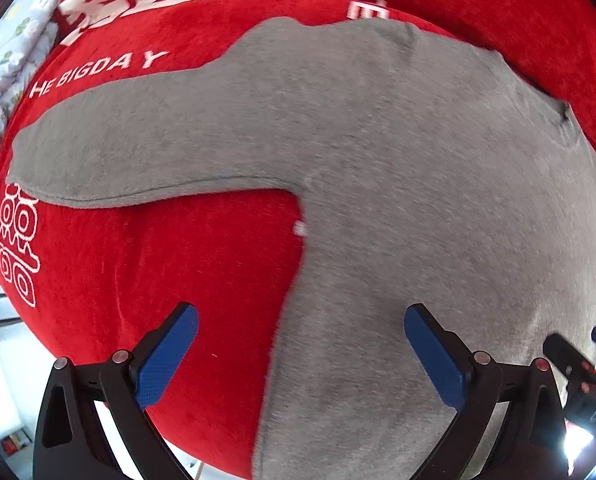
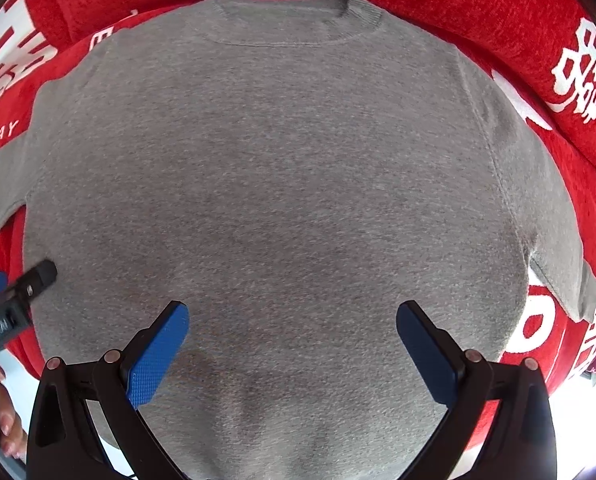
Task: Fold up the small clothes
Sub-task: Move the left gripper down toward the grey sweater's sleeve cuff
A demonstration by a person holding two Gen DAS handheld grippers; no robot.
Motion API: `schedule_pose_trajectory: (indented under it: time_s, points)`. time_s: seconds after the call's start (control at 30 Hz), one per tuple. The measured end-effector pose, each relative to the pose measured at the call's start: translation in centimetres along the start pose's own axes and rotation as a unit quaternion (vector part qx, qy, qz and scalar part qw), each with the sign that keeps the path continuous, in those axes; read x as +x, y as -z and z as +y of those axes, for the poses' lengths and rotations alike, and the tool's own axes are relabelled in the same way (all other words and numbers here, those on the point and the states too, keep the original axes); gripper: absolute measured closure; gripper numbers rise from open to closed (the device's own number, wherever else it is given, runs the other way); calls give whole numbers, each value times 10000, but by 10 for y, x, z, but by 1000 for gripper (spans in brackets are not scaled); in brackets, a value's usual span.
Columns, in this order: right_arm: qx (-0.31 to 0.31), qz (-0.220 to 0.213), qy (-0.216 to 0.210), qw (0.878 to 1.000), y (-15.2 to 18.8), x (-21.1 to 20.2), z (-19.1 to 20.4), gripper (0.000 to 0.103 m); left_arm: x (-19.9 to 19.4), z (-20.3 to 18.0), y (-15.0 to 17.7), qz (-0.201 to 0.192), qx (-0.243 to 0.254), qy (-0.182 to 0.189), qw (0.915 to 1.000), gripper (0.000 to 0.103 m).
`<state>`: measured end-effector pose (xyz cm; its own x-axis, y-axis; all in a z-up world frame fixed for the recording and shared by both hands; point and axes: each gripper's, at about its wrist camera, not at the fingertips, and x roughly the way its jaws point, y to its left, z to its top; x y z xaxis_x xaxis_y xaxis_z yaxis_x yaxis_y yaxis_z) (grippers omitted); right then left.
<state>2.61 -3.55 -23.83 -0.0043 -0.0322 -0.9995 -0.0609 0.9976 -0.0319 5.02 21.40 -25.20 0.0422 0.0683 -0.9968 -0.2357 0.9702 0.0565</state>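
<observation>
Grey knit sweater (image 2: 281, 184) lies flat on red plush cover (image 2: 498, 12).

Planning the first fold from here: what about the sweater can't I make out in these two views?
- Bottom hem of the grey sweater: cut off by the lower edge in both wrist views, behind the gripper frames.
- Right sleeve: its cuff runs off the right wrist view's rim.
- Left sleeve: motion-blurred in the left wrist view.
- Whether the open right gripper and left gripper touch the cloth: unclear.
</observation>
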Motion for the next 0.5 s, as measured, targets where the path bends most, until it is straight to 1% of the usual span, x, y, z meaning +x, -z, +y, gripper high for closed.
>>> schedule_pose_trajectory:
  time_s: [0.27, 0.37, 0.5]
  points:
    - [-338, 20, -50, 9994, 18, -11, 52, 0, 17, 77, -15, -2, -374, 55, 9993, 0]
    - [-461, 46, -71, 9989, 22, -8, 75, 0, 24, 105, -17, 41, -463, 259, 9986, 0]
    - [-550, 36, -118, 9984, 24, -9, 100, 0, 24, 129, -17, -35, -462, 370, 9982, 0]
